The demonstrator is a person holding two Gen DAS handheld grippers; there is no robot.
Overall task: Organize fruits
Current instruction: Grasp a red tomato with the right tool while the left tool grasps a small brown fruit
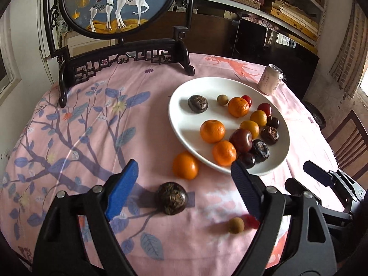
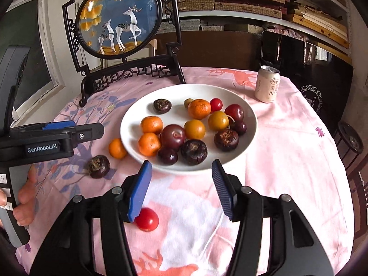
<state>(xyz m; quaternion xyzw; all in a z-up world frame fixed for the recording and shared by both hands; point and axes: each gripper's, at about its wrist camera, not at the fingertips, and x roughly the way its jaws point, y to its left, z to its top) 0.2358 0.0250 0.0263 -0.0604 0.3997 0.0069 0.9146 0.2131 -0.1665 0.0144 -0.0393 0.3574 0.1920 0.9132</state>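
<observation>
While most fruits are sitting piled on the white plate (image 2: pixel 249 124), glossy plums and rough dark chestnut-like ones are overlapping and partly hiding each other. Four are lying loose on the pink cloth (image 2: pixel 287 161): a mandarin (image 1: pixel 185 165) touching the plate's rim, a dark knobbly fruit (image 1: pixel 171 197), a tan longan (image 1: pixel 236 225), and a red tomato (image 2: pixel 147 219), half hidden in the left view. Left gripper (image 1: pixel 184 193) and right gripper (image 2: pixel 181 188) are both gaping, grasping nothing.
</observation>
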